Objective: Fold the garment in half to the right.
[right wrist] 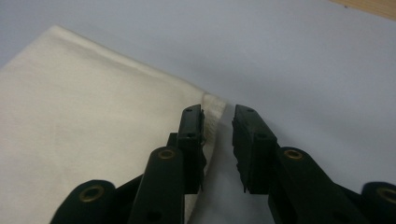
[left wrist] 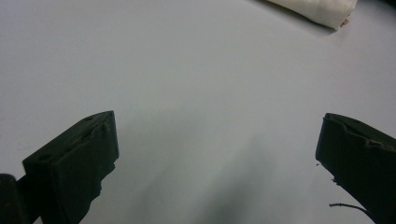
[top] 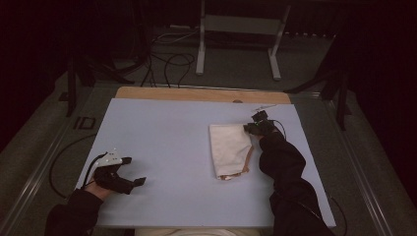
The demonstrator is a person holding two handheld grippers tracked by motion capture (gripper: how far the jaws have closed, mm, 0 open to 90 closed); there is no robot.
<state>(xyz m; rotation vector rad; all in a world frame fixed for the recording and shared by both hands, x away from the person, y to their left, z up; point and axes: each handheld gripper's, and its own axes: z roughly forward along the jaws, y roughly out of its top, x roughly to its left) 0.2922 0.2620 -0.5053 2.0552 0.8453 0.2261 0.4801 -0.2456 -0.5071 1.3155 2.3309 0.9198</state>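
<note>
A dim room with cables and a grey metal table frame (top: 240, 29) on the floor surrounds a pale blue tabletop board (top: 167, 147). A folded cream cloth (top: 228, 147) lies right of centre on the board, its long side running near to far. The right gripper (top: 255, 125) sits at the cloth's far right corner; in the right gripper view its 2 black jaws stand a little apart, the cloth's hemmed corner (right wrist: 212, 112) between them with a gap at the right jaw, so nothing is clamped. The left gripper (top: 129, 172) rests at the near left, well apart from the cloth, jaws spread wide over bare board.
</note>
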